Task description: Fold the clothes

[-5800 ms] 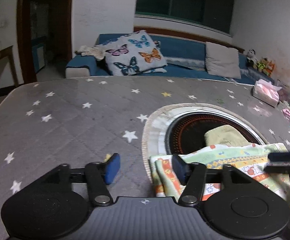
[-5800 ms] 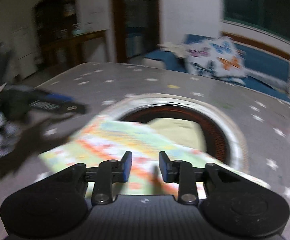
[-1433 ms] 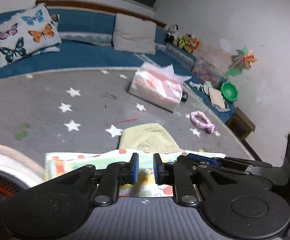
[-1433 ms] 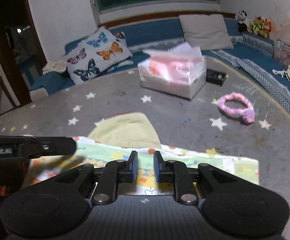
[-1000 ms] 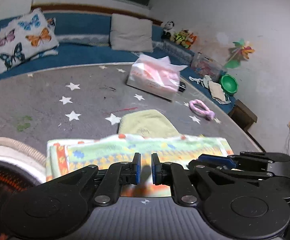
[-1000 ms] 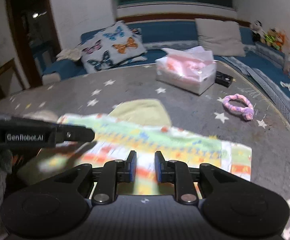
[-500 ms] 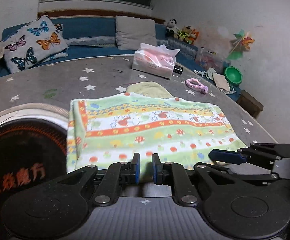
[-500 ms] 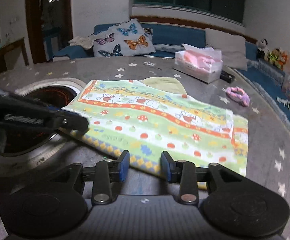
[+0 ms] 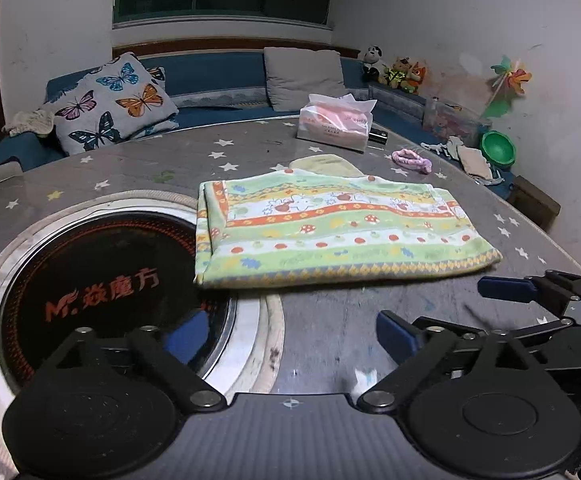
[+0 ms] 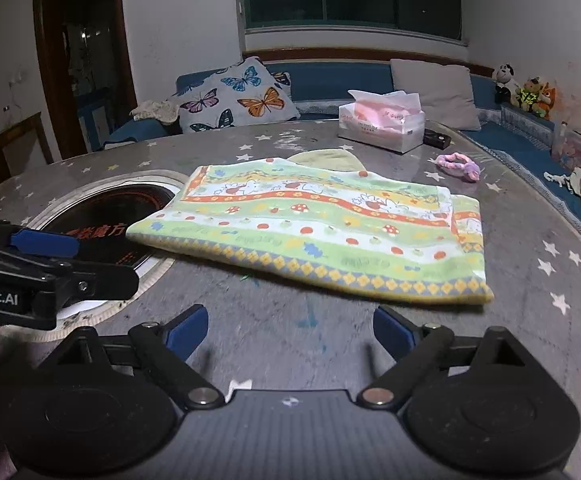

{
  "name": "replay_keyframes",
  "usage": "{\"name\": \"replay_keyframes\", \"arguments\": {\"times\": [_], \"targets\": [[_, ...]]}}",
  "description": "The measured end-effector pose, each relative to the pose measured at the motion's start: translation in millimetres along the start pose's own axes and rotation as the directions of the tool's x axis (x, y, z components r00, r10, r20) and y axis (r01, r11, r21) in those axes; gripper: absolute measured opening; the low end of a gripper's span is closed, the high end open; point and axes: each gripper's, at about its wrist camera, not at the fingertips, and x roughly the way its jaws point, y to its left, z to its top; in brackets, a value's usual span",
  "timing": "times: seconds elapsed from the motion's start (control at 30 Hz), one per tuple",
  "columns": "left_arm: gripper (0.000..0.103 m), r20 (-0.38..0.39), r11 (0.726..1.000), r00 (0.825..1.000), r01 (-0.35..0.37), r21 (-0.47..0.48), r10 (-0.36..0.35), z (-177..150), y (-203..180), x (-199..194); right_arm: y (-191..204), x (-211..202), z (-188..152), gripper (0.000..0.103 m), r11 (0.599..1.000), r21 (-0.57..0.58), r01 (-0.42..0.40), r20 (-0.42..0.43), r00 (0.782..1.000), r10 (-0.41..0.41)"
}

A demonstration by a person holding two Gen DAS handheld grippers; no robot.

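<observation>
From the left wrist, the left hand-held gripper (image 9: 290, 332) has its jaws opening with nothing between them; the folded towel (image 9: 330, 228) lies flat on the desk (image 9: 322, 320) ahead of it, apart. Only this view shows the green bowl (image 9: 498, 148).

From the right wrist, the right hand-held gripper (image 10: 290, 330) is likewise opening and empty, the towel ahead. Only here does a doorway (image 10: 78, 52) appear.
</observation>
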Motion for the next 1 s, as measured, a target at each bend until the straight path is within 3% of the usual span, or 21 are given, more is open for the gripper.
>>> {"name": "replay_keyframes", "arguments": {"times": [0.07, 0.23, 0.53, 1.0], "targets": [[0.100, -0.002, 1.000, 1.000, -0.009, -0.006, 0.009, -3, 0, -3, 2, -3, -4, 0.099, 1.000, 0.004, 0.016, 0.001, 1.000, -0.016], [0.103, -0.010, 0.999, 0.999, -0.040, -0.014, 0.039, -12, 0, -11, 3, -10, -11, 0.103, 0.999, 0.014, 0.040, 0.002, 0.999, -0.040], [0.103, -0.017, 0.996, 0.997, -0.082, -0.030, 0.081, -27, 1, -19, 1, -19, -21, 0.103, 0.995, 0.071, 0.076, -0.009, 0.997, -0.075], [0.103, -0.011, 0.997, 0.997, -0.077, -0.006, 0.077, -42, -14, -32, 4, -27, -36, 0.103, 0.993, 0.085, 0.084, -0.021, 0.996, -0.083]]}}
